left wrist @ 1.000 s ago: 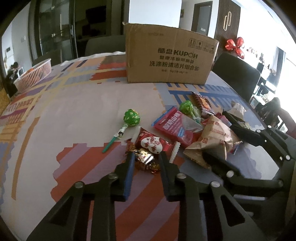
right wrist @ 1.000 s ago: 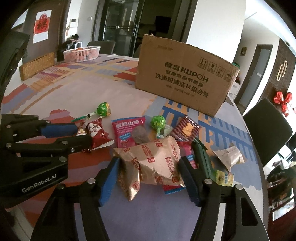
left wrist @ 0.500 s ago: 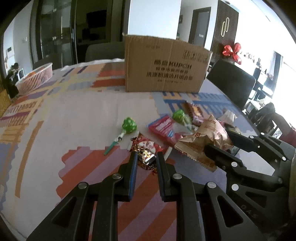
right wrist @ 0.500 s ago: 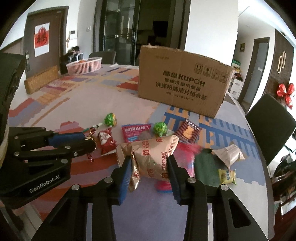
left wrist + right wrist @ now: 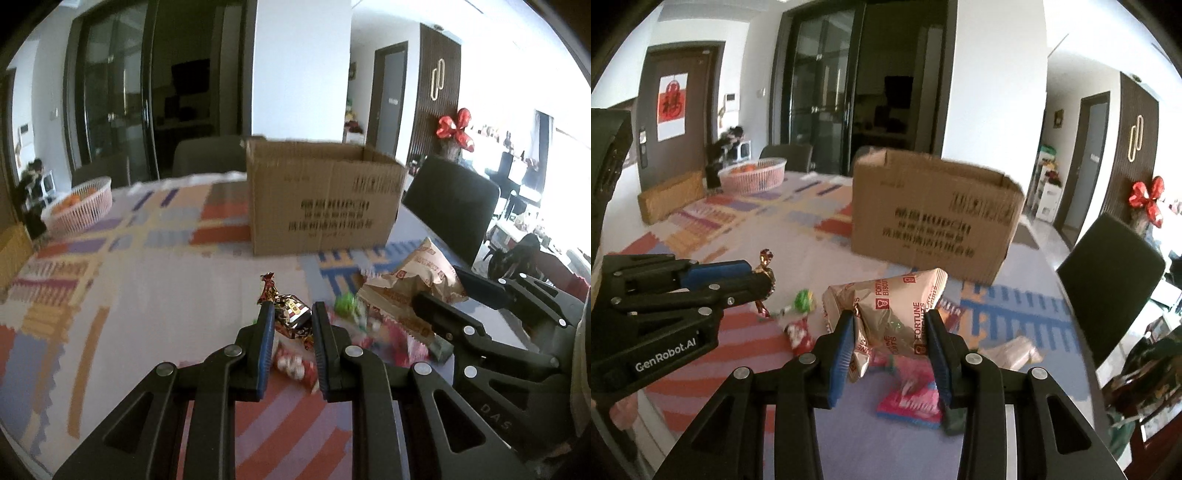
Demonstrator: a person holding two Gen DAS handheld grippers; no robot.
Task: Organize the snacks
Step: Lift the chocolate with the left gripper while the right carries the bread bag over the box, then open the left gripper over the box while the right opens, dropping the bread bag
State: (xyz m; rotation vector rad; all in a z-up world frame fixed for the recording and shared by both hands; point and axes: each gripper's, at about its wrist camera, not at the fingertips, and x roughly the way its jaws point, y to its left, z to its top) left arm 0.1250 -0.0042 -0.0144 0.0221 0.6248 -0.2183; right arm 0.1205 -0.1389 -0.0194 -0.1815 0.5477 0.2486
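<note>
My left gripper (image 5: 291, 314) is shut on a shiny red-and-gold wrapped candy (image 5: 290, 312) and holds it above the table; it also shows in the right wrist view (image 5: 764, 275). My right gripper (image 5: 890, 325) is shut on a tan fortune biscuit bag (image 5: 894, 306), lifted off the table; the bag shows at right in the left wrist view (image 5: 413, 273). An open cardboard box (image 5: 321, 199) stands ahead on the patterned table (image 5: 147, 280). Loose snacks stay below: a green lollipop (image 5: 803, 301), a red packet (image 5: 798, 332) and a pink packet (image 5: 912, 402).
A pink basket (image 5: 79, 210) with orange items sits at the table's far left. Dark chairs stand behind the box (image 5: 207, 155) and to the right (image 5: 450, 206). A pale wrapper (image 5: 1012, 350) lies at the right of the pile.
Both grippers closed on their snacks and lifted them off the table. The views tilted up and moved toward the box.
</note>
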